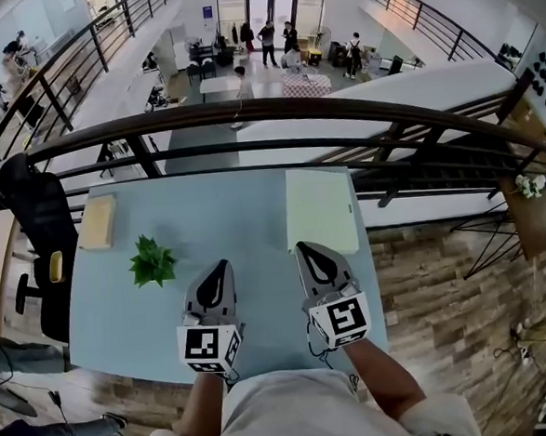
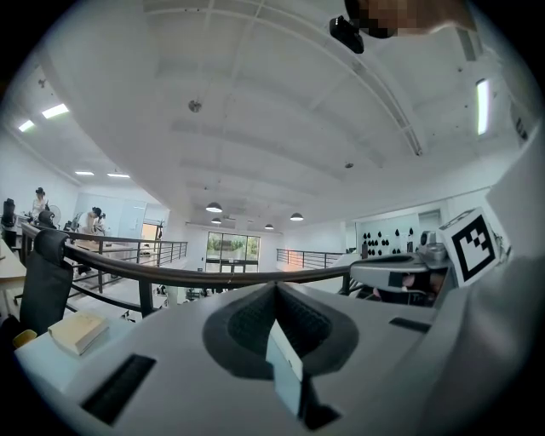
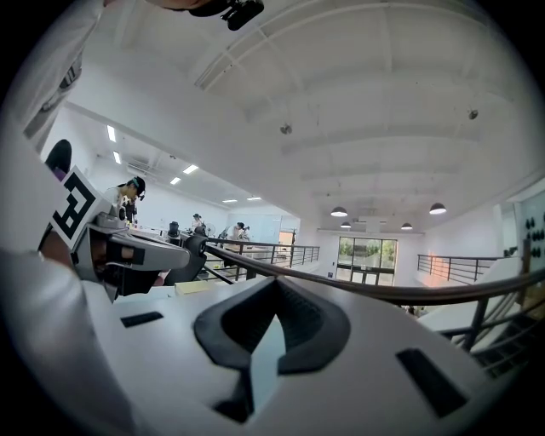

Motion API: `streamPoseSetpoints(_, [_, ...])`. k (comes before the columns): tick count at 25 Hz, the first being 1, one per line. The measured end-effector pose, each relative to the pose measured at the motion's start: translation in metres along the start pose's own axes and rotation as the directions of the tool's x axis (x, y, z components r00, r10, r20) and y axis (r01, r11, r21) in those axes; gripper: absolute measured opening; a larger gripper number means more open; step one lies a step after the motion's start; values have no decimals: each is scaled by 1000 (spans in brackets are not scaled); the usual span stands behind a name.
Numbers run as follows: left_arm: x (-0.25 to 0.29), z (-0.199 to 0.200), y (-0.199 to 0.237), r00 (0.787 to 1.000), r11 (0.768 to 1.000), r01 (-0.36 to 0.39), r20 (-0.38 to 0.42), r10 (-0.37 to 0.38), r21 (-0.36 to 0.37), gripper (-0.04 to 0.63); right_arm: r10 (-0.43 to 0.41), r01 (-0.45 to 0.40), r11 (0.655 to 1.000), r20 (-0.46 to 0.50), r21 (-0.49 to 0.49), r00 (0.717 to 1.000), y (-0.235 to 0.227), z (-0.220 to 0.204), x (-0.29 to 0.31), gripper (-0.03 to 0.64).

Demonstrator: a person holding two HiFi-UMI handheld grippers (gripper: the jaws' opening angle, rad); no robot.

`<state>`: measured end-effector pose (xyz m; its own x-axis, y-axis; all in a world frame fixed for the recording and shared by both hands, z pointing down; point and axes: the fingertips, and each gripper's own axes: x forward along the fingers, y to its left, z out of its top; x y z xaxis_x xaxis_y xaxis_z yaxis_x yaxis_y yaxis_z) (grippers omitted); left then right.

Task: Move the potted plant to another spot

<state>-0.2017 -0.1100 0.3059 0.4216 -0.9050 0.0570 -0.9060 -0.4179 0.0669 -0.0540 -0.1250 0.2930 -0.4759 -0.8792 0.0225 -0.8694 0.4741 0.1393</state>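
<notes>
Left gripper view shows the left gripper [image 2: 274, 294] with its jaws pressed together and nothing between them. The same is seen for the right gripper [image 3: 275, 289] in its own view. Both are held level, side by side, above the near edge of the table [image 1: 244, 200]. The plant [image 1: 152, 262] stands upright on the left part of the table, near the left gripper but apart from it. Its pot is hidden under the leaves. A block [image 1: 97, 222] lies further left, and a pad [image 1: 321, 209] lies at the far right. This scene fits a plant waiting to be taken as well as a plant already set at its new spot. In both cases the closed jaws should be kept clear of the leaves, so that the plant is not pushed or tipped.
</notes>
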Motion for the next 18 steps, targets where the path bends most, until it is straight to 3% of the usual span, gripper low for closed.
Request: streamPoseSetpoints(18, [-17,-8,22,999,999,-43,3,43,-10,11,41,-41,999,8,-11,999,23,1,13,3])
